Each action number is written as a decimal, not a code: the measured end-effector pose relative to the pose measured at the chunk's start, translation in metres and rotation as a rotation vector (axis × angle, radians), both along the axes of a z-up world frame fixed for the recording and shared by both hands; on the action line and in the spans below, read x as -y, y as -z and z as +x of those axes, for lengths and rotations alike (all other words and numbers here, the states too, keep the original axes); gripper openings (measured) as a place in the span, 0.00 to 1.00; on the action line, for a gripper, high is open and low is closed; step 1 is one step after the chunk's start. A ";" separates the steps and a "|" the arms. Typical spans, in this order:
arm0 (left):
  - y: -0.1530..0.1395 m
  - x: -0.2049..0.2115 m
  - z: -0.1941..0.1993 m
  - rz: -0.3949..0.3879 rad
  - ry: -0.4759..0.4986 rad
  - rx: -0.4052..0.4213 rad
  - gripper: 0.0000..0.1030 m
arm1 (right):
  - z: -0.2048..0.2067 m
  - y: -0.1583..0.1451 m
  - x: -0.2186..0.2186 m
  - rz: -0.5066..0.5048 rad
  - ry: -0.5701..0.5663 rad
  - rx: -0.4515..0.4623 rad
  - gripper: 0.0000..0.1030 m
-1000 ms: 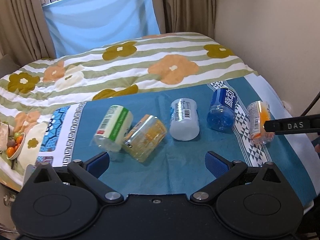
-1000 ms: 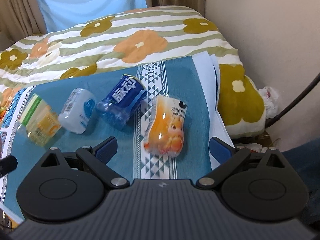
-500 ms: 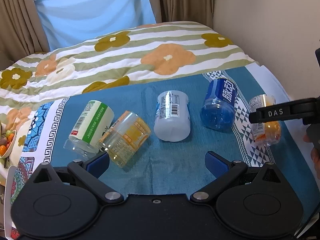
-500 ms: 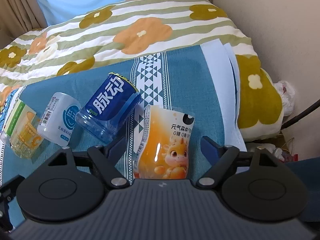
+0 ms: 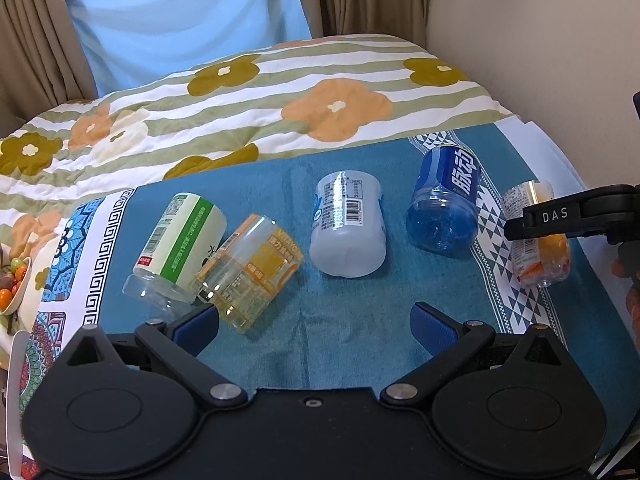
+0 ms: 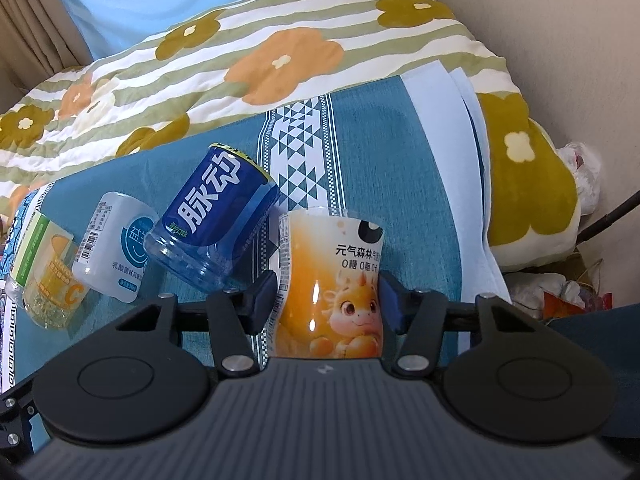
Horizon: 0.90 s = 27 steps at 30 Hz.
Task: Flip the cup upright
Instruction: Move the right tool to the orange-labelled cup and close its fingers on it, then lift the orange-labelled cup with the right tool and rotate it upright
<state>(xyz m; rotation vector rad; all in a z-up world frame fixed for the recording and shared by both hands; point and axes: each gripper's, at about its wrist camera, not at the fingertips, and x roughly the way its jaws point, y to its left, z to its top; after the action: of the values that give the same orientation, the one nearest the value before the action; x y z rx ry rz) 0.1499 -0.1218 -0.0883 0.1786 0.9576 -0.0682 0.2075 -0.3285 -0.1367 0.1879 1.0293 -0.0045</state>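
Several plastic cups lie on their sides on a teal cloth (image 5: 352, 320). My right gripper (image 6: 328, 300) is shut on the orange cartoon cup (image 6: 332, 280), its pads against both sides; the cup also shows in the left wrist view (image 5: 538, 236), partly behind the right gripper's finger (image 5: 568, 212). My left gripper (image 5: 316, 326) is open and empty, above the cloth in front of the yellow cup (image 5: 250, 270). Beside it lie the green-striped cup (image 5: 180, 240), the white cup (image 5: 348, 226) and the blue cup (image 5: 446, 204).
The cloth lies on a flowered striped quilt (image 5: 280, 92). A small bowl of fruit (image 5: 14, 284) sits at the left edge. A wall (image 5: 540, 32) runs along the right. A yellow flowered cushion (image 6: 528, 176) and bags (image 6: 560, 292) lie beside the bed.
My right gripper moved forward around the orange cup and closed on it. The left gripper drifted slightly closer to the cups and stayed open.
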 end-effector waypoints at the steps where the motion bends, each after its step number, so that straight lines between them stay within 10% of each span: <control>1: 0.000 -0.001 -0.001 0.001 0.000 -0.001 1.00 | 0.000 0.000 0.000 0.000 0.001 0.000 0.67; 27: -0.028 -0.076 -0.071 -0.023 -0.091 0.041 1.00 | -0.079 -0.044 -0.087 0.037 -0.099 0.003 0.66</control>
<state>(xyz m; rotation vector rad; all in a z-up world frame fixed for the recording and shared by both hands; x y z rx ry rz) 0.0784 -0.0457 -0.0600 0.1147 0.9221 0.0083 0.1286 -0.2416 -0.0930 0.1706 1.0351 0.1048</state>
